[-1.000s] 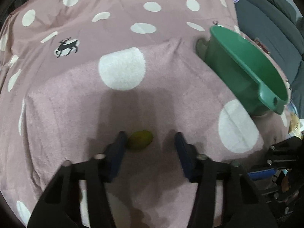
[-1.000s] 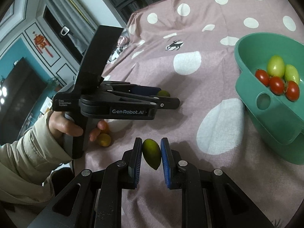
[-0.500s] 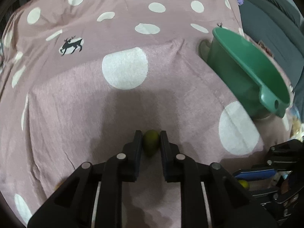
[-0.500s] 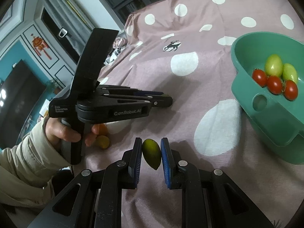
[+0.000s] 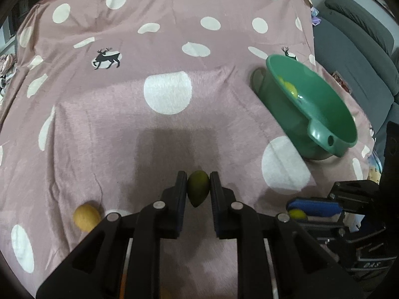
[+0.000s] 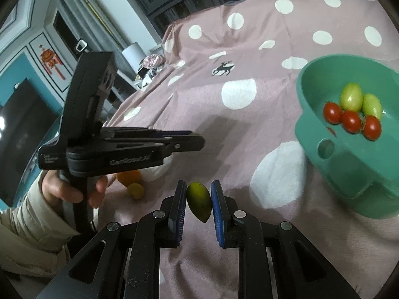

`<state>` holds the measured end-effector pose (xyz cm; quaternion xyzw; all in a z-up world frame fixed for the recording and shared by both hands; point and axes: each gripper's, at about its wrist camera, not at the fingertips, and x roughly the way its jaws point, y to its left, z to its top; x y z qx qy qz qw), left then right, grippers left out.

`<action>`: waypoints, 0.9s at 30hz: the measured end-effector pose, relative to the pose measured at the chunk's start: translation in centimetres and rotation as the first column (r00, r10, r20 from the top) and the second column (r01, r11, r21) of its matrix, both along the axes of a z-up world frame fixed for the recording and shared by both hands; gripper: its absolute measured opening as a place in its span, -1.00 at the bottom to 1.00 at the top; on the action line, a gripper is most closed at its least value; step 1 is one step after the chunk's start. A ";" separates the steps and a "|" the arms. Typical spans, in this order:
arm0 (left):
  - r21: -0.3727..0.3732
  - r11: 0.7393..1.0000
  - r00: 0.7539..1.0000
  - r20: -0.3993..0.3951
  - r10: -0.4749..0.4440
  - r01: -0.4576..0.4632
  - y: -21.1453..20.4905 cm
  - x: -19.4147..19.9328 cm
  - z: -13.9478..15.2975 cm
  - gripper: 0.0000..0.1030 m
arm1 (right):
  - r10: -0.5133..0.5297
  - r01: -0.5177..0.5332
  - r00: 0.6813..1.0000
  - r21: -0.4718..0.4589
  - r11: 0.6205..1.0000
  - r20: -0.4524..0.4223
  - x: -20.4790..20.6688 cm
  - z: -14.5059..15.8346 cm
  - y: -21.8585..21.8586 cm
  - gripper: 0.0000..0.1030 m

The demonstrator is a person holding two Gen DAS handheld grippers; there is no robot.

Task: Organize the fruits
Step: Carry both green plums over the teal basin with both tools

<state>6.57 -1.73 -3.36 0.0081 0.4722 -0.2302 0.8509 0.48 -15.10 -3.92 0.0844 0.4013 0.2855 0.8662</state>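
Gripping, left: we see the left gripper clenched on a dark green fruit, pinched between both pads above the cloth.
Gripping, right: we see the right gripper clamped on a second green fruit, pointed end toward the camera.
Bowl: we note the green bowl on the pink dotted cloth, ahead and right of both grippers, holding three red tomatoes and two pale green fruits, all touching.
Loose fruit: we spot a yellow fruit on the cloth just left of the left gripper; from the right wrist view, an orange fruit lies touching a yellow one.
Hand: we see a hand around the left gripper's handle.
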 end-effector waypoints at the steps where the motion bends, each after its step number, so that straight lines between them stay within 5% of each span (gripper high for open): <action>1: -0.002 1.000 1.000 0.005 0.002 -0.002 0.1 -0.2 0.2 -0.66 | -0.004 0.004 1.000 -0.002 1.000 0.005 0.0 0.3 -0.1 -0.58; 27: -0.069 0.998 0.994 0.112 -0.007 0.015 -0.7 -3.4 4.9 -0.65 | -0.110 0.109 0.983 0.012 0.994 0.147 -1.7 5.2 -2.8 -0.58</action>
